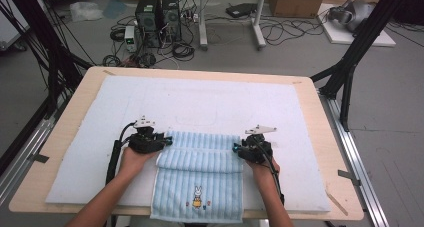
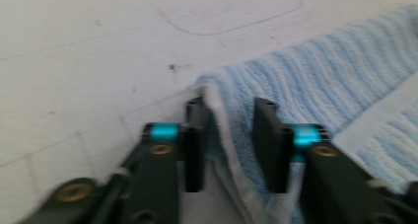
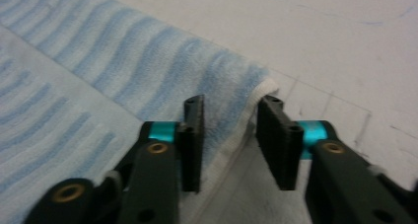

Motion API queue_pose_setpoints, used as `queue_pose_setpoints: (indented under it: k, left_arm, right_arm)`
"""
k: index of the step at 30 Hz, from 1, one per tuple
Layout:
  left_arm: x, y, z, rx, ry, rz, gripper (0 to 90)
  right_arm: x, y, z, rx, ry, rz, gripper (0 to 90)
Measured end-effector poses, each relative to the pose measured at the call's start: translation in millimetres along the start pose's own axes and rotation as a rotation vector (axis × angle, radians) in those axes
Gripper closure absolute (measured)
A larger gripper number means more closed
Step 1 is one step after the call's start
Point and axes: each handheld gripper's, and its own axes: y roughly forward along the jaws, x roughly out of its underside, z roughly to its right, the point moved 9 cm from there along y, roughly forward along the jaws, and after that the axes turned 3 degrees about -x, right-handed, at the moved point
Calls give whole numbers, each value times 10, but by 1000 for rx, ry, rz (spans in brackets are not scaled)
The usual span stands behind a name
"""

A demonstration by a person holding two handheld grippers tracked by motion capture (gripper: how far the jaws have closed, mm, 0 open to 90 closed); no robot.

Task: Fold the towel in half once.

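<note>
A light blue striped towel (image 1: pixel 200 169) with a small rabbit picture lies on the white mat, its far part folded over and its near end hanging off the table's front edge. My left gripper (image 1: pixel 167 141) is at the fold's left corner and my right gripper (image 1: pixel 235 148) at its right corner. In the left gripper view the towel's (image 2: pixel 320 76) white-hemmed corner lies between the parted jaws of that gripper (image 2: pixel 230 105). In the right gripper view the towel's (image 3: pixel 123 61) corner likewise sits loose between the jaws of that gripper (image 3: pixel 231 103). Neither pair presses on the cloth.
A white foam mat (image 1: pixel 200 102) covers most of the wooden table (image 1: pixel 65 132). Black frame posts stand at both sides. Computers, cables and boxes sit on the floor beyond the table's far edge.
</note>
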Motion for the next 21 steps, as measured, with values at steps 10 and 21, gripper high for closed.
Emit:
queue_pose_setpoints:
  k: [10,21]
  left_arm:
    - [-153,49,-74,54,-61,38,862]
    - [-585,250,-271,64,-84,114,861]
  right_arm:
    - [-135,39,23,-3,-27,42,855]
    - [-535,176,292,65,-38,104,854]
